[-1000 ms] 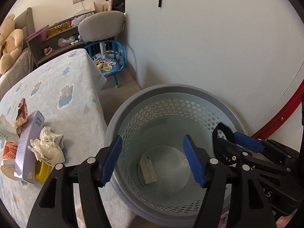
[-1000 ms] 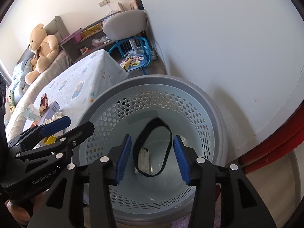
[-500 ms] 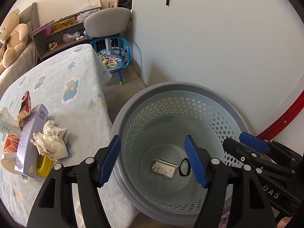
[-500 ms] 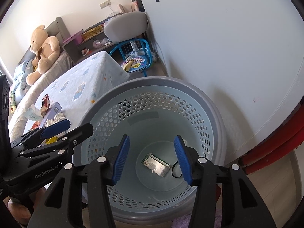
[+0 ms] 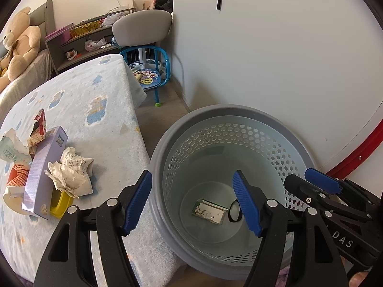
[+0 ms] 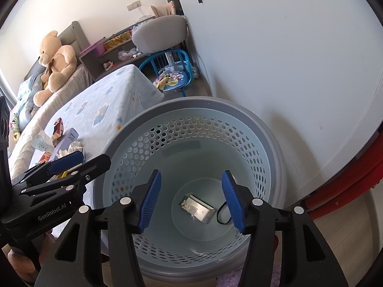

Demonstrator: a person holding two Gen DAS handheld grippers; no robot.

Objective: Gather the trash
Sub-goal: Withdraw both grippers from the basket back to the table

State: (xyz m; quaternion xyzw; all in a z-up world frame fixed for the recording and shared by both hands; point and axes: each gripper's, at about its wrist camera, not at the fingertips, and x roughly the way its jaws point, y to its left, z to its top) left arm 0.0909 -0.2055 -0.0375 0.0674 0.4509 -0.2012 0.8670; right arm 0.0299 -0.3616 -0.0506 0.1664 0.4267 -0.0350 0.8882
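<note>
Black band [image 6: 223,211] dropped into basket [image 6: 191,110]; right hand-held gripper [image 6: 191,199] opening, empty.

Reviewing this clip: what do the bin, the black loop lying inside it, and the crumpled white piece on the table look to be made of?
Bin: probably moulded plastic, matte grey-blue, judging by its even hexagonal perforations and smooth rolled rim. Black loop: thin, limp and matte, perhaps an elastic or rubber band; too small to be sure. Crumpled white piece: paper, with sharp creases and printed marks.
</note>
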